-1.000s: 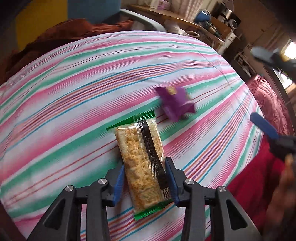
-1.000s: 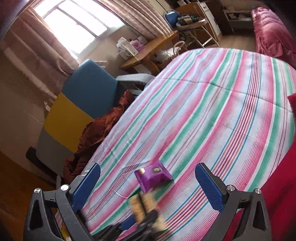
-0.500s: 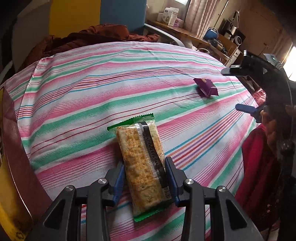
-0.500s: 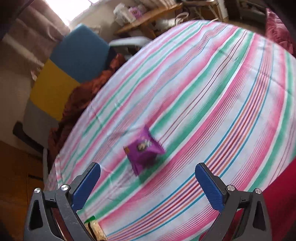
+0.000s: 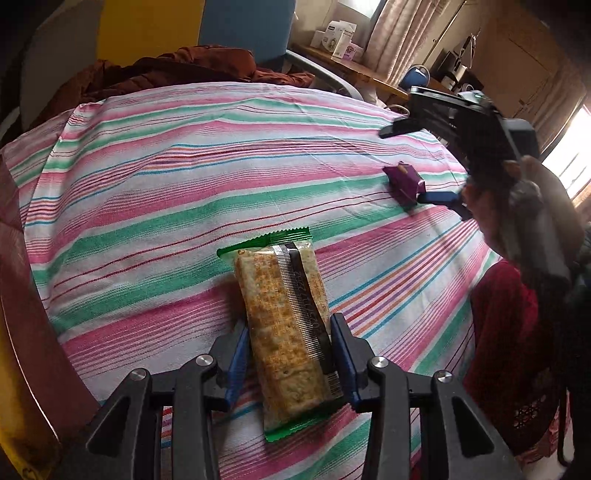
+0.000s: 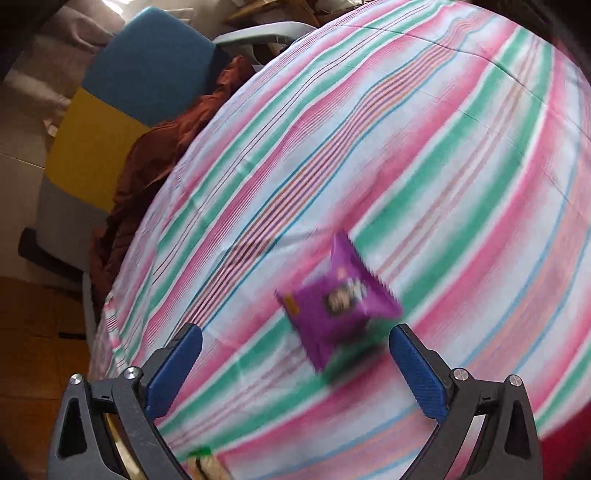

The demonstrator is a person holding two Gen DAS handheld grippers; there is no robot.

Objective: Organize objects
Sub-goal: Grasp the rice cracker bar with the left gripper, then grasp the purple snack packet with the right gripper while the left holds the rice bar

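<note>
Swung closer over the purple packet (image 6: 338, 306) on the striped bed (image 5: 147, 192) since a second ago with right tongs (image 6: 295, 363) spread wide around it, left tongs (image 5: 290, 363) clamped on the cracker pack (image 5: 284, 321) above the sheet.

This looks like a lived-in room of a home. A striped pink, green and white cloth (image 5: 184, 177) covers the surface filling mid-frame. At upper left stands a blue and yellow chair (image 6: 122, 96) with rust-brown clothing (image 5: 177, 70) heaped on it. At upper right, curtains (image 5: 402, 33) hang behind a cluttered wooden table (image 5: 354, 70) bearing small boxes (image 5: 336, 35).
</note>
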